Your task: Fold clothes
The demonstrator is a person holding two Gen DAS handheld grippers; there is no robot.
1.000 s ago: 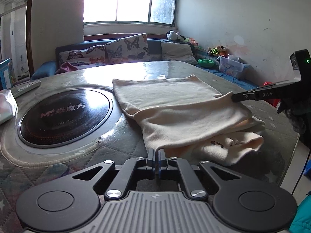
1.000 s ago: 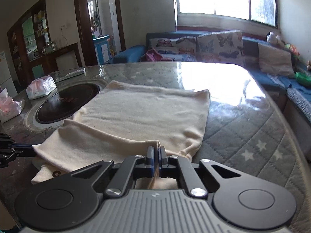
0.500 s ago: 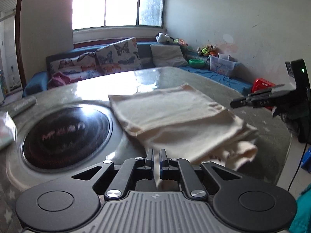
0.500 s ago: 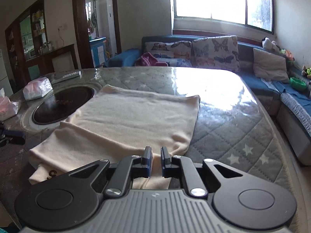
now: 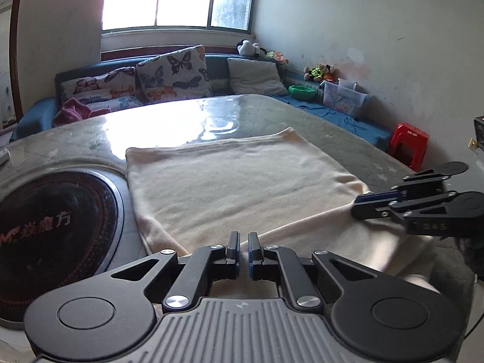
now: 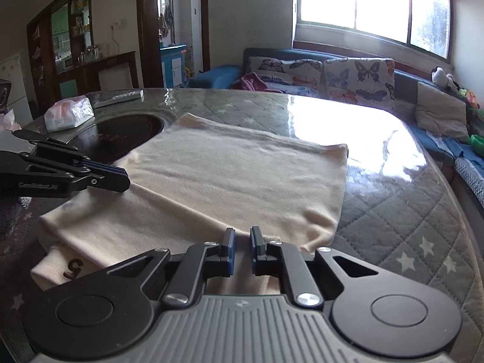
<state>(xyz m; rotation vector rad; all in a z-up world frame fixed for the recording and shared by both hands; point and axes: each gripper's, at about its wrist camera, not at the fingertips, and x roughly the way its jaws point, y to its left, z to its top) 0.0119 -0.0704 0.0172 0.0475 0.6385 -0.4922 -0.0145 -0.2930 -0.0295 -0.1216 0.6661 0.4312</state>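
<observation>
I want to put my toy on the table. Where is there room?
Bare table lies right of the cream cloth, and more between the cloth and the sofa. The left is crowded: black cooktop, tissue pack.

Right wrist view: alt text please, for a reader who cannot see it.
A folded cream garment lies flat on a quilted, glass-topped table, with the right gripper slightly open just above its near edge, holding nothing. The left gripper reaches in from the left over the cloth's left edge; a sofa sits under a bright window.
</observation>
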